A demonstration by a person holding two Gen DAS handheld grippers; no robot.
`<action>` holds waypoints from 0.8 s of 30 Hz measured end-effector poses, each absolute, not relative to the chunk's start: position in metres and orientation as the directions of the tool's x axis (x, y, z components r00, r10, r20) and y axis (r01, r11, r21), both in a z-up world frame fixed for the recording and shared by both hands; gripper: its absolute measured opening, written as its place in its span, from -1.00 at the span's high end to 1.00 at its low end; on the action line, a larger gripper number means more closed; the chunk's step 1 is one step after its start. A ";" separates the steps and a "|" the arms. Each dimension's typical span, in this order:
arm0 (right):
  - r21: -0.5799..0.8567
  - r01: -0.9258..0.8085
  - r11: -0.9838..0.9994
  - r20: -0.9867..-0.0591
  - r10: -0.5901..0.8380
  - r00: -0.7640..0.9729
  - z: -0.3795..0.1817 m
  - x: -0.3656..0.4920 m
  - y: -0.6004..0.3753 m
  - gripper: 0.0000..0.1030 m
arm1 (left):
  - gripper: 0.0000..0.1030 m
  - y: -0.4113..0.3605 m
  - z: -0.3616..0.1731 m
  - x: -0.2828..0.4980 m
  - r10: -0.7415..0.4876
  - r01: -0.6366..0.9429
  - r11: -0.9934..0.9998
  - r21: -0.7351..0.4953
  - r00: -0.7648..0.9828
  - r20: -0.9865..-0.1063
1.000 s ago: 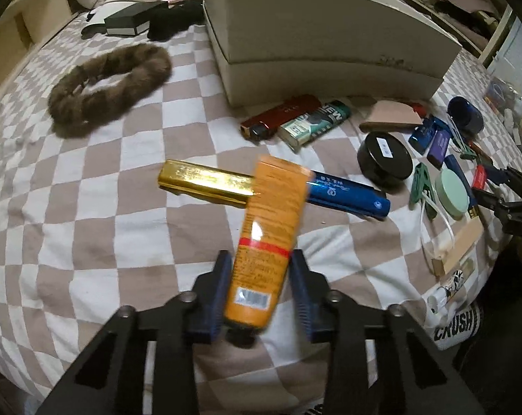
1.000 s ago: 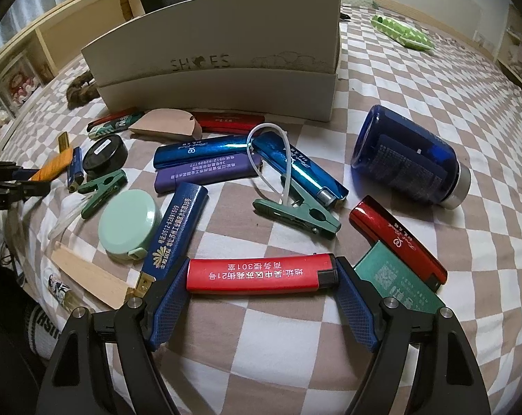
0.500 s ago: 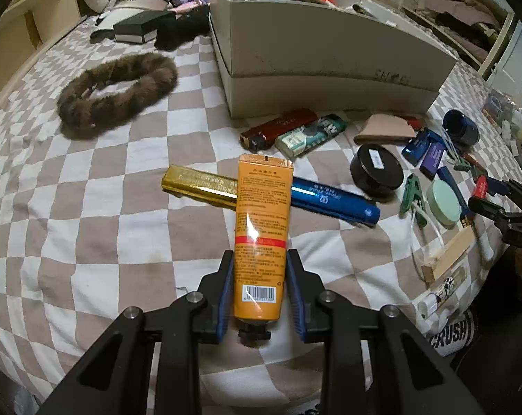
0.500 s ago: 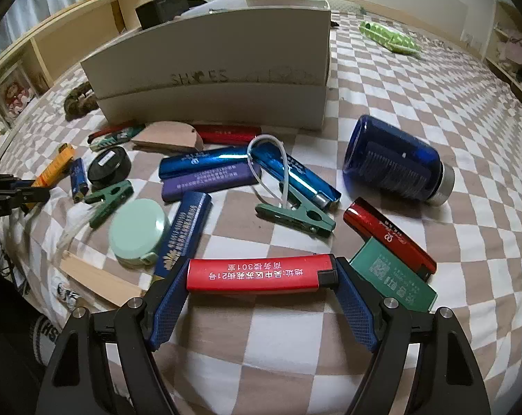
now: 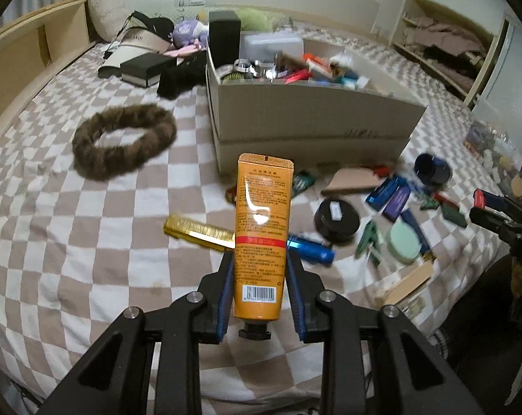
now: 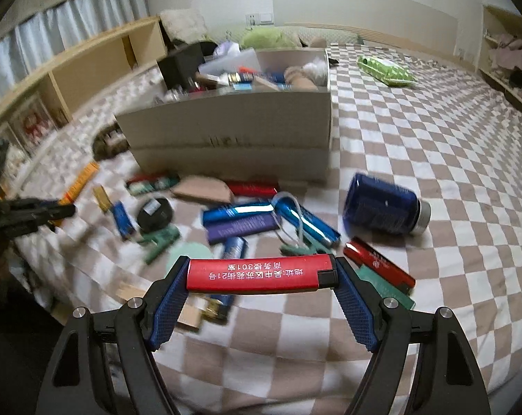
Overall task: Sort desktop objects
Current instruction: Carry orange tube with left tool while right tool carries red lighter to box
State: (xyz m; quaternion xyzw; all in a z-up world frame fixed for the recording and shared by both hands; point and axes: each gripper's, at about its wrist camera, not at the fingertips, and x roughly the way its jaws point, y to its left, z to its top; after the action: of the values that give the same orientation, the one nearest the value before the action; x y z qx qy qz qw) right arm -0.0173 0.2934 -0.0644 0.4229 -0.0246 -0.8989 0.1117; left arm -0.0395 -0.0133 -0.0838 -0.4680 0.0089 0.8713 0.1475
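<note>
Both grippers are loaded. The left gripper (image 5: 261, 297) clamps an orange tube (image 5: 262, 231) pointing straight up-frame at the open box (image 5: 312, 121). The right gripper (image 6: 261, 297) pinches a red lighter (image 6: 261, 273) crosswise by its ends, box (image 6: 233, 135) dead ahead, upper middle of frame.

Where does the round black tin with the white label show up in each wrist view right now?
Left wrist: the round black tin with the white label lies right of centre, right of the orange tube held in the left gripper.
Right wrist: the tin lies left of centre, blurred, on the checked cover.
Shared landmark: the open white cardboard shoe box behind it.
</note>
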 end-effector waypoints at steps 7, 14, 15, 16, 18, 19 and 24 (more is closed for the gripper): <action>0.108 0.255 -0.961 -0.669 -0.260 -0.696 0.000 -0.031 0.286 -0.57 | 0.45 0.002 -0.044 -0.064 0.263 -0.322 -0.943 -0.087 -0.560 -0.785; 0.039 0.270 -0.962 -0.620 -0.235 -0.748 0.067 -0.053 0.277 -0.57 | 0.45 0.025 0.013 -0.085 0.276 -0.360 -0.932 -0.045 -0.621 -0.734; 0.029 0.271 -0.962 -0.614 -0.231 -0.754 0.076 -0.056 0.276 -0.57 | 0.45 0.027 0.021 -0.086 0.278 -0.360 -0.932 -0.045 -0.628 -0.727; 0.019 0.271 -0.962 -0.608 -0.227 -0.761 0.086 -0.059 0.274 -0.57 | 0.45 0.030 0.030 -0.087 0.280 -0.360 -0.932 -0.045 -0.635 -0.720; -0.001 0.272 -0.962 -0.596 -0.218 -0.773 0.105 -0.064 0.272 -0.57 | 0.45 0.035 0.046 -0.090 0.284 -0.360 -0.932 -0.044 -0.649 -0.705; -0.011 0.272 -0.962 -0.589 -0.214 -0.779 0.114 -0.067 0.270 -0.57 | 0.45 0.037 0.054 -0.092 0.286 -0.360 -0.932 -0.043 -0.656 -0.698; 0.011 0.247 -0.969 -0.594 -0.205 -0.778 0.130 -0.086 0.266 -0.57 | 0.45 0.049 0.093 -0.098 0.287 -0.355 -0.934 -0.034 -0.693 -0.661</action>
State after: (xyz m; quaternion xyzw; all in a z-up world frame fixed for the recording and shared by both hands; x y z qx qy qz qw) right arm -0.0858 0.2658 0.1302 0.3110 0.0338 -0.9422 0.1200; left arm -0.0979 0.0492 0.0930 -0.3506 0.0481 0.9188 0.1747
